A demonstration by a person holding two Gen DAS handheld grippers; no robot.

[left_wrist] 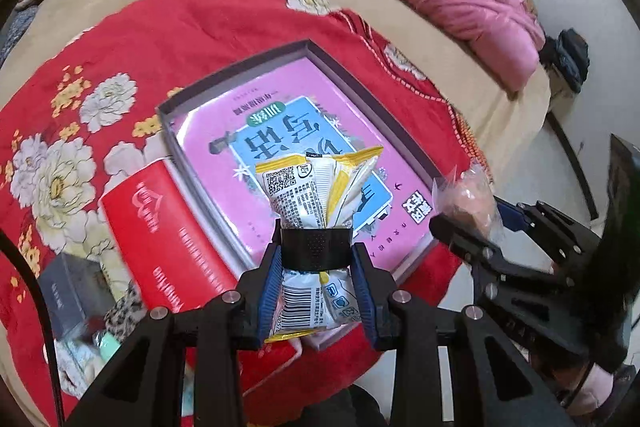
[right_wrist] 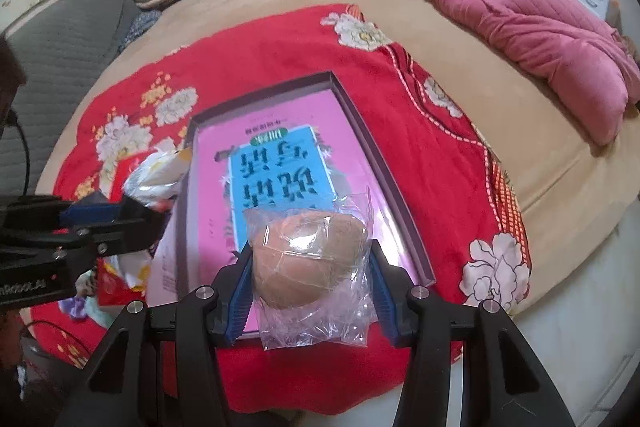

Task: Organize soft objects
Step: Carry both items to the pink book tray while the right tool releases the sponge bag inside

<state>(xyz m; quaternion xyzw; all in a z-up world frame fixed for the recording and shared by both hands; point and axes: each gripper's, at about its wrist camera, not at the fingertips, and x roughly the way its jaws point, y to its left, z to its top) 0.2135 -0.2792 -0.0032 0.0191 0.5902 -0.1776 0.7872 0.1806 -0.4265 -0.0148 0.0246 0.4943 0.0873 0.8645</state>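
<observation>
Left hand-held gripper (left_wrist: pixel 316 251) with snack packet (left_wrist: pixel 316 187) above tray (left_wrist: pixel 224 75) rim.

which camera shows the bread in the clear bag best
The right wrist view: the bagged bread fills its centre, gripped by the right gripper. The left wrist view catches only a blurred part at its right edge.

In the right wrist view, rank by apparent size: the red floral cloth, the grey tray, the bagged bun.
1. Red floral cloth
2. Grey tray
3. Bagged bun, though nearness to the camera inflates it.
</observation>
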